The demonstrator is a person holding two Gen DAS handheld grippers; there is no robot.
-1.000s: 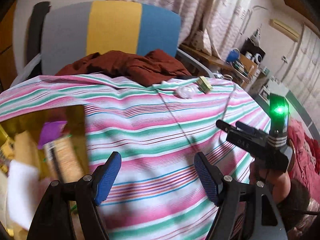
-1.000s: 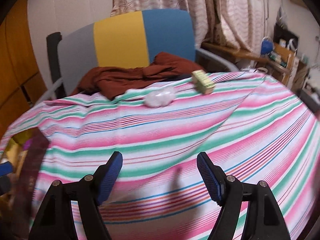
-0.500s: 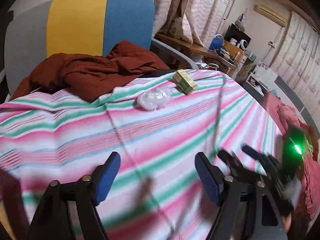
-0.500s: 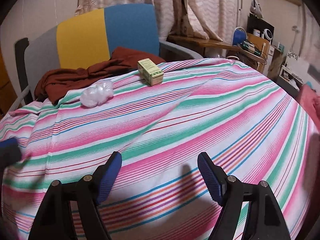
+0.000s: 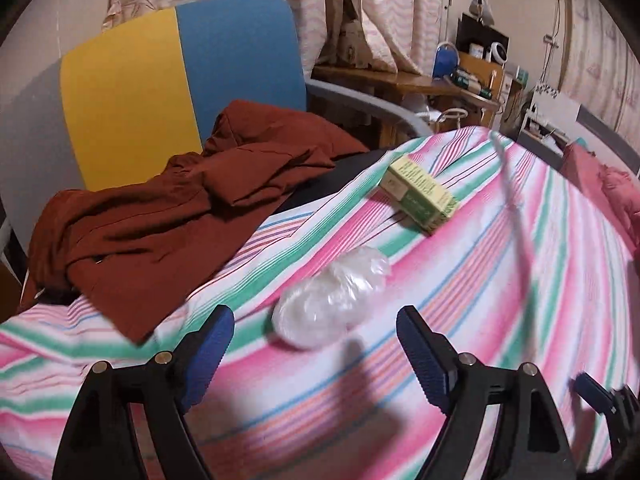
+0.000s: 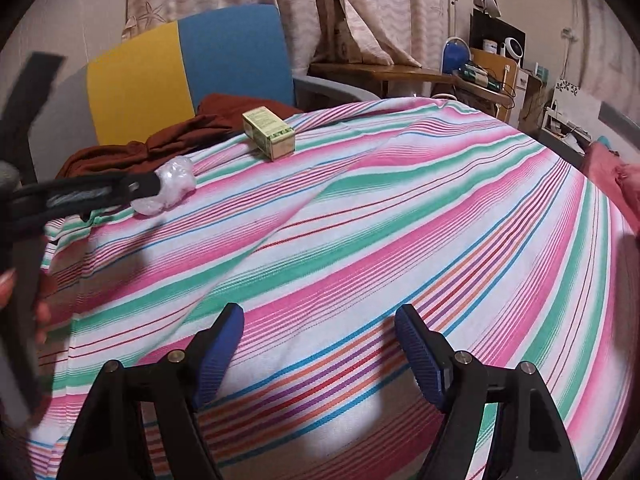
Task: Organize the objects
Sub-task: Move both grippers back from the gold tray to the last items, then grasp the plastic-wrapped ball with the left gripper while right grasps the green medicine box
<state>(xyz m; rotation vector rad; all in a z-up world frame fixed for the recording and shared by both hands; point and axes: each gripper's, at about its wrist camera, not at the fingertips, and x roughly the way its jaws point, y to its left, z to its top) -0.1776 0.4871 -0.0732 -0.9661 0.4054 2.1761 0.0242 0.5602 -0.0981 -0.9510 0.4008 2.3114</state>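
striped tablecloth (image 6: 400, 216) covers tabletop | green box (image 6: 269, 132), plastic bag (image 5: 332, 298) on it | left gripper (image 5: 312, 356) opening, empty | right gripper (image 6: 318, 350) released | chair (image 5: 180, 80), curtains (image 6: 360, 8) behind

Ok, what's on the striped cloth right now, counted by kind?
Small green-and-yellow box: 1
Crumpled clear plastic bag: 1
Rust-brown garment, partly draped onto the cloth's far edge: 1
Total: 3
Both sets of tongs hold nothing.

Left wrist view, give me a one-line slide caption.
Left claw, opening and empty, approaches a crumpled clear plastic bag on the striped cloth, green box beyond.
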